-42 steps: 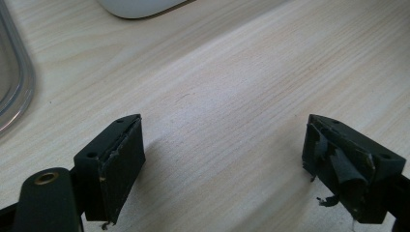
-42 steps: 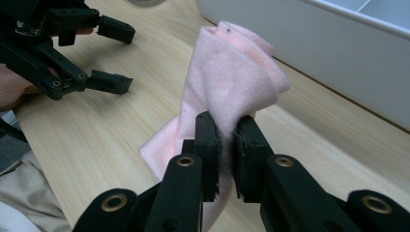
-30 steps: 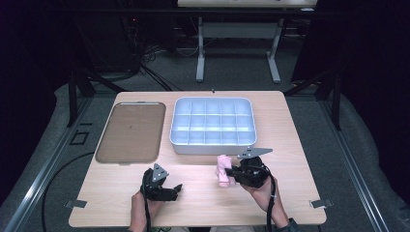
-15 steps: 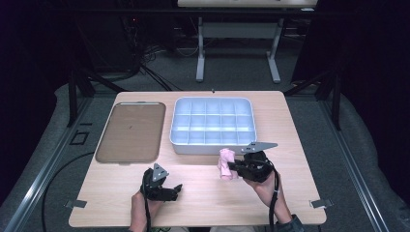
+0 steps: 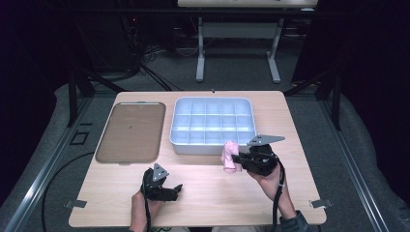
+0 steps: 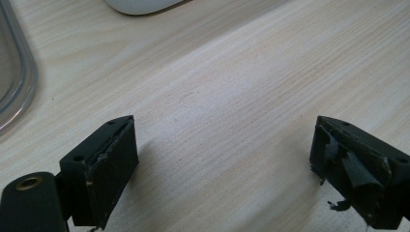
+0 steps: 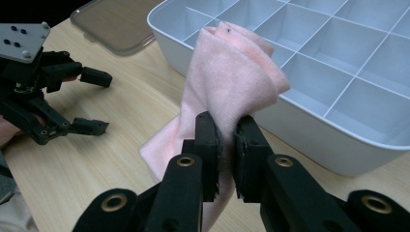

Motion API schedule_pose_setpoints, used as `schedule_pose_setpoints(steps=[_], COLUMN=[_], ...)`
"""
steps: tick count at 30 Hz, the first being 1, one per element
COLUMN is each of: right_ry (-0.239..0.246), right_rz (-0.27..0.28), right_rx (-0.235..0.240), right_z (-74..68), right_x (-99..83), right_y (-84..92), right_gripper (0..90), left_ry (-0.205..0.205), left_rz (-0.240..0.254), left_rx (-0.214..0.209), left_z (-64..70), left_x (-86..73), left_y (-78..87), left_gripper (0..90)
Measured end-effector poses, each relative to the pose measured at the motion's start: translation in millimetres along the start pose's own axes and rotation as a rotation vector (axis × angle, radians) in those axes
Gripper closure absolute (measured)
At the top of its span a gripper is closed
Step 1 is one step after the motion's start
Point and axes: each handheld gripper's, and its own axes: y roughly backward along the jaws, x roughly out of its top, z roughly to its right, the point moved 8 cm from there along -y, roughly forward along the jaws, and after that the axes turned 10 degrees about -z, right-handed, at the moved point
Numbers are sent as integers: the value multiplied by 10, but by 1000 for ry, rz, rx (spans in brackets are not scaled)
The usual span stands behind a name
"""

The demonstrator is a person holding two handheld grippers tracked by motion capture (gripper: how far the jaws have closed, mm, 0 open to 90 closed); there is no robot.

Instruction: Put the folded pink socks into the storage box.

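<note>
Pink cloth, soft and folded into a loose roll, hung from the right gripper in the high view, just off the near wall of the white divided tray and over the pale wooden table. That gripper was clamped on the cloth. The left gripper sat low near the table's front edge, well apart from the cloth, with bare wood between the two. A clear brown-tinted lid lay flat to the left of the tray, close to the table's left edge.

Left gripper view: both black jaws stood wide apart with nothing between them, above bare wood grain. The lid's rounded rim curved at the left border, and a white corner of the tray showed at the top.

Right gripper view: the two jaws pinched a fold of the cloth, whose upper part bulged in rounded layers while a flatter flap drooped toward the table. The cloth's top overlapped the tray's near rim, and the compartments behind it lay open. The left gripper, jaws spread, rested farther off at the left, and a stretch of bare table separated it from the cloth.
</note>
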Motion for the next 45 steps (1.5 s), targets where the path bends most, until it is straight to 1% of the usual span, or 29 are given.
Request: schedule_pose_setpoints(steps=[5, 8, 10, 12, 13, 14, 16, 19, 20, 23, 27, 32, 37, 38, 39, 45], right_ry=[0, 3, 7, 4, 8, -2, -19, -35, -34, -45, -50, -60, -62, -54, -58, -55], right_rz=[3, 28, 31, 31, 26, 34, 32, 41, 34, 42, 42, 40, 33, 24, 31, 24], right_rx=[-11, -21, -34, -43, -48, -48, -45, -44, -48, -54, -62, -70, -83, -85, -90, -108], right_z=[28, 50, 77, 113, 140, 161, 211, 248, 268, 324, 392, 452, 499, 507, 513, 571], right_x=[48, 151, 198, 222, 226, 235, 243, 271, 280, 335, 393, 449, 507, 516, 533, 585], right_y=[41, 134, 193, 209, 209, 196, 179, 172, 180, 191, 197, 156, 136, 136, 133, 128], right_gripper=[822, 822, 822, 822, 822, 822, 822, 822, 822, 822, 822, 822, 822, 822, 822, 822], left_ry=[0, -2, -2, 1, 0, 0, 0, 0, 0, 1, 1, 0, 0, 0, 0, 1], left_rz=[2, 1, 2, 2, 2, 2, 0, 0, 0, 1, 0, 0, 1, 0, 0, 1], left_rx=[1, 4, 5, 1, 1, 2, -1, -1, 1, 1, 1, -2, -1, -2, -2, -2], left_z=[0, 3, 6, 0, 0, 0, -1, -1, -3, -2, -1, 2, 1, 2, 2, 1], left_x=[1, -1, 0, 1, 1, 1, 1, 0, 1, 1, 0, 0, 0, 0, 0, 1], left_y=[-1, 2, 2, -2, -1, -1, -1, 0, 0, -1, 0, -1, -1, 0, 0, -1], left_gripper=[98, 98, 98, 98, 98, 98, 98, 98, 98, 98, 98, 98, 98, 98, 98, 98])
